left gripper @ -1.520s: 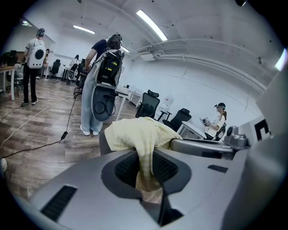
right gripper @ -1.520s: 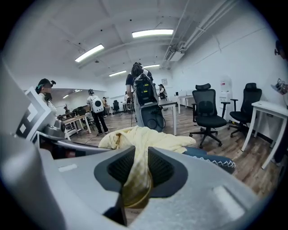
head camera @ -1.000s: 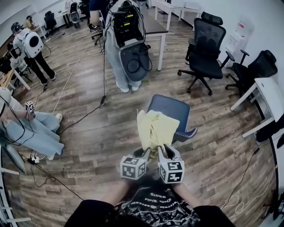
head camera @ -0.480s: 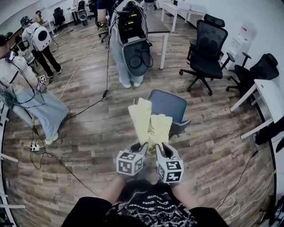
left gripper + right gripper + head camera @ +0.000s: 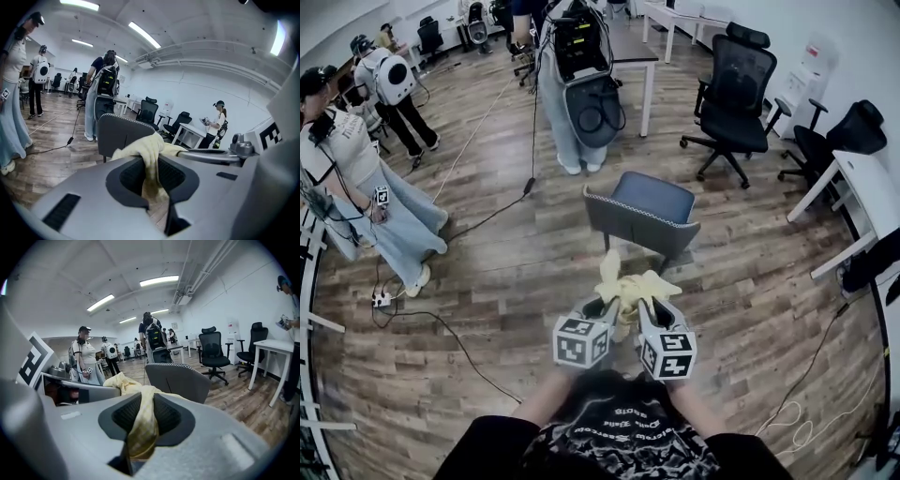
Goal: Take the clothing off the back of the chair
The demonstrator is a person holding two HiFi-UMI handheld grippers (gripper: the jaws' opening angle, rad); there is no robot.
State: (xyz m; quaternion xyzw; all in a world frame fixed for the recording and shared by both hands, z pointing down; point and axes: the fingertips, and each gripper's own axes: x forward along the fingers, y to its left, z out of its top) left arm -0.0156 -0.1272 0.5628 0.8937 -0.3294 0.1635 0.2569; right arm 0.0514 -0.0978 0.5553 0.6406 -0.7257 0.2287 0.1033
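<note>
Close in front of the person, the left claw [image 5: 604,309] and the right claw [image 5: 648,309] sit side by side, almost touching. Each has its jaws squeezed nearly together, and each pinches a fold of the yellow clothing [image 5: 630,287]. The cloth runs down through the narrow slot between each pair of pads and bunches up in a loose heap over the tips. It hangs in the air between the two claws, on the near side of the grey chair [image 5: 642,214] and clear of it. The chair stands just beyond on the wooden floor [image 5: 487,281], its back towards the claws. Further off a person with a backpack [image 5: 579,84] stands by a white desk [image 5: 633,64]. A black office chair [image 5: 736,94] sits far right, and another person [image 5: 366,192] stands off to the left.
</note>
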